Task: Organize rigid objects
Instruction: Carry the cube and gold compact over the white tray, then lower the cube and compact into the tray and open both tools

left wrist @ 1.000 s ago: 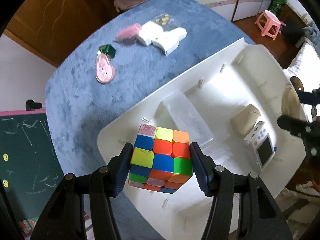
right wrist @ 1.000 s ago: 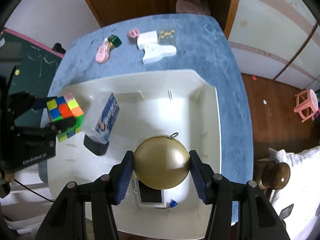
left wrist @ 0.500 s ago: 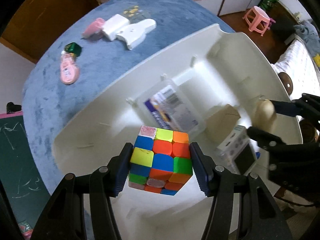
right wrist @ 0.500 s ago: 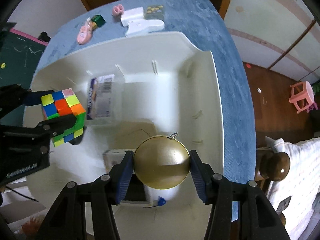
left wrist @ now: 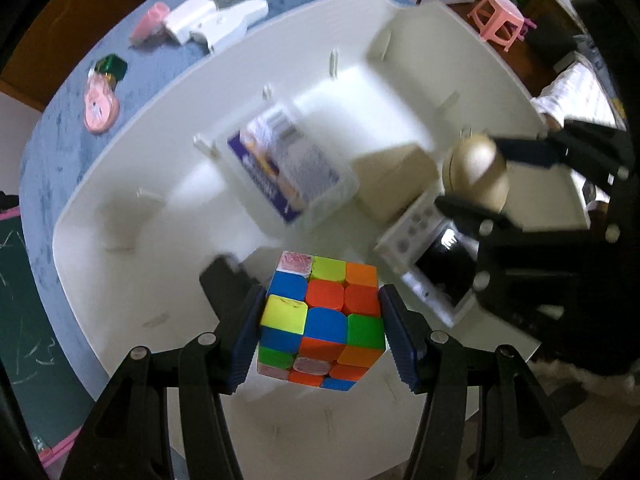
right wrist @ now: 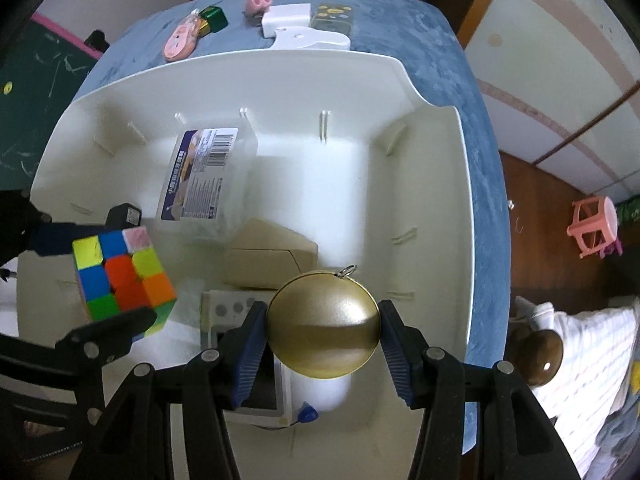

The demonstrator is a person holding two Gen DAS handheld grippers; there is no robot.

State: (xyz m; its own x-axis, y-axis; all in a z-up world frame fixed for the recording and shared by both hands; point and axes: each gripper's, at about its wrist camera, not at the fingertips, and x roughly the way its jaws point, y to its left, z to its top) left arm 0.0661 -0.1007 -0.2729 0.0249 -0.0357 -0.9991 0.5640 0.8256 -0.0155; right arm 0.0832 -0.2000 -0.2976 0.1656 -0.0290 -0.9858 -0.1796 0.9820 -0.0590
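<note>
Puzzle cube (left wrist: 322, 322) sits clamped between the left gripper's (left wrist: 322, 330) pads, above the white bin (right wrist: 440, 168). Right gripper (right wrist: 322, 330) squeezes a gold ball (right wrist: 322, 324) directly over a white handheld console (left wrist: 432, 276); released here, the ball could strike its screen.

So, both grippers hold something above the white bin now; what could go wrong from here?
1. The gold ball hangs over the white device with a screen; dropped, it could strike the screen.
2. Round, the ball may roll after release.
3. The cube and the right gripper are close, so they might collide inside the bin.
</note>
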